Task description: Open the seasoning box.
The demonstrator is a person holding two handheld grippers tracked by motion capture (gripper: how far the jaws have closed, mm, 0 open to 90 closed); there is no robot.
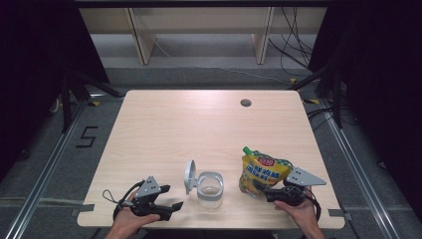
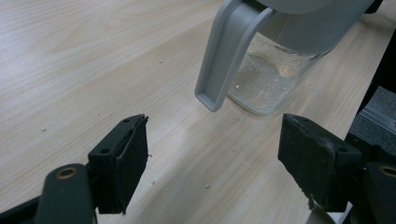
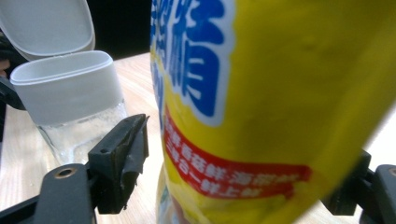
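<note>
A yellow snack pouch (image 1: pixel 263 169) with a green cap stands near the table's front right. My right gripper (image 1: pixel 264 192) reaches around its lower part from the right. In the right gripper view the pouch (image 3: pixel 261 93) sits between the jaws; the left pad (image 3: pixel 133 158) stands a little off it, and the gripper (image 3: pixel 243 168) is open. A clear glass jar (image 1: pixel 210 189) with a grey collar stands at front centre, its grey lid (image 1: pixel 189 176) flipped up to the left. My left gripper (image 1: pixel 171 208) lies open just left of the jar (image 2: pixel 271 79), with nothing between its jaws (image 2: pixel 212 158).
The light wooden table (image 1: pixel 199 124) has a round cable hole (image 1: pixel 245 103) at the back right. Small crumbs lie on the wood by the jar. Wooden shelf legs and cables stand on the floor beyond the far edge.
</note>
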